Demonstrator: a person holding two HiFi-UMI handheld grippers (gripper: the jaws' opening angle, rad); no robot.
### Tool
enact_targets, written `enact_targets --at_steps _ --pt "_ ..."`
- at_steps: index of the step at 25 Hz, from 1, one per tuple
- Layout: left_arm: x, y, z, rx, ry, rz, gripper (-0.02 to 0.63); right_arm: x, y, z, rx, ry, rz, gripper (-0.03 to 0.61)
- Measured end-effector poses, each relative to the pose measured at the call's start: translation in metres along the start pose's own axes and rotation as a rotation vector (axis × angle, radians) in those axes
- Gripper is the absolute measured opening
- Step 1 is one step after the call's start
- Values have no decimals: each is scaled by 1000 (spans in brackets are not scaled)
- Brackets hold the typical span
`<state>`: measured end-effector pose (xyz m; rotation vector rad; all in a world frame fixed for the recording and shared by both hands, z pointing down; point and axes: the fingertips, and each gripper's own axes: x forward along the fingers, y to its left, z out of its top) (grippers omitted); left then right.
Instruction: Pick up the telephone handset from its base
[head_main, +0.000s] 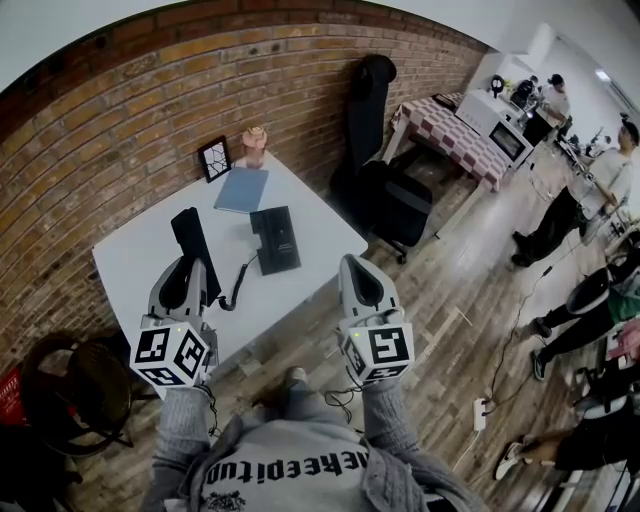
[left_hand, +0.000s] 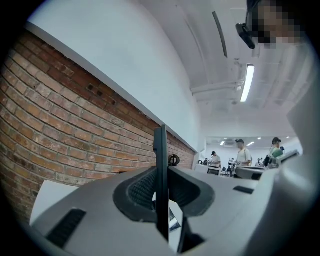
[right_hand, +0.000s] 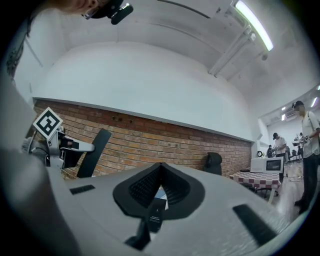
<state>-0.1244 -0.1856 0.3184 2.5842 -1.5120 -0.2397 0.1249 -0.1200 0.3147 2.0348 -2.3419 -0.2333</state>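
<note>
My left gripper (head_main: 187, 272) grips the black handset (head_main: 188, 238) upright, apart from its base (head_main: 275, 240) on the desk (head_main: 130, 262) — my right gripper (head_main: 357, 272) is closed, holding nothing.

blue folder (head_main: 241, 189) on white table (head_main: 130, 262) | picture frame (head_main: 215, 158) | black chair (head_main: 370, 100) by brick wall (head_main: 100, 115)

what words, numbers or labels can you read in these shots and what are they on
"KEEPIT": middle of the print on the person's sweatshirt; the letters on either side are unclear.
Left marker cube and right marker cube: square patterns only, no words.
Telephone base: key markings too small to read.
</note>
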Motion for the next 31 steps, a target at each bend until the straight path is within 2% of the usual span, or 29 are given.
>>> enact_targets --at_steps 12,31 --pt "-11 1 2 4 -9 0 67 -10 0 8 -21 -12 -43 5" --pt "-20 5 1 3 -3 2 67 -13 10 6 -21 -2 -46 5"
